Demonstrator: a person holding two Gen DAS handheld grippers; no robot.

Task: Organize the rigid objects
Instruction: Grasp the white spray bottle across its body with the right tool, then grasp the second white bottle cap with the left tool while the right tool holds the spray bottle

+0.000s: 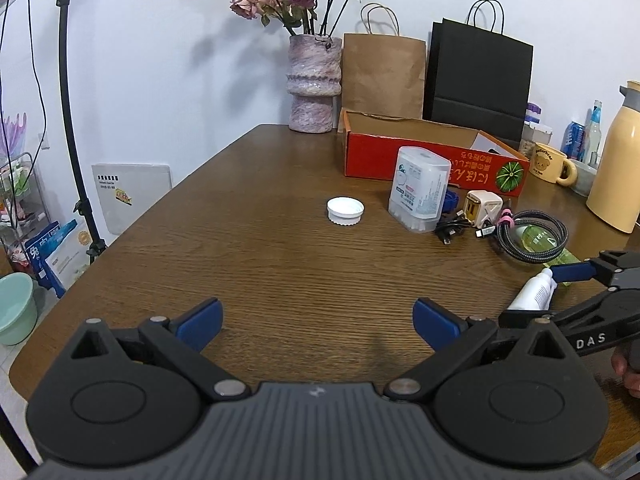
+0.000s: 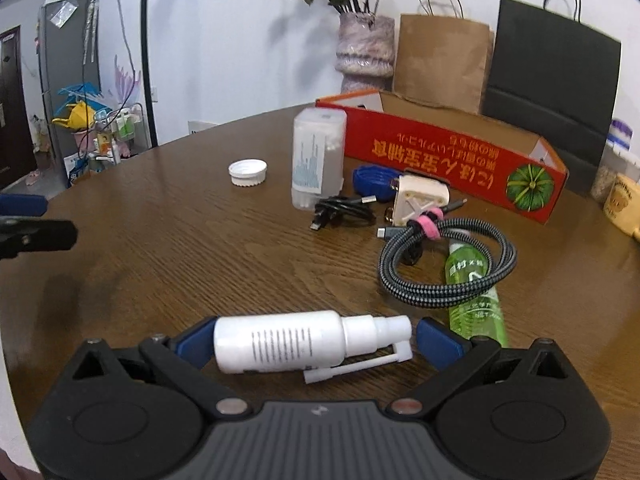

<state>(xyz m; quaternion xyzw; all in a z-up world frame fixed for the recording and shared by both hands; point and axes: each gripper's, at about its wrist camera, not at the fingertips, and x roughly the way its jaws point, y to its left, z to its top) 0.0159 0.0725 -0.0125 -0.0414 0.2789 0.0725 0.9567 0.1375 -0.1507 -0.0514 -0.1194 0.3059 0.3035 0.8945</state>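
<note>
Crosswise between the spread fingers of the right gripper (image 2: 314, 340) a white spray bottle (image 2: 288, 342) is seen; whether it is gripped cannot be told. The left gripper (image 1: 318, 320) is held wide open and empty above the wooden table (image 1: 280, 264).

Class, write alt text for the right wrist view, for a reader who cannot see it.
A white spray bottle lies sideways between the open blue fingers of the right gripper, low over a brown wooden table. Beyond it lie a coiled braided cable over a green bottle, a white charger, a white cap and a long red box.
</note>
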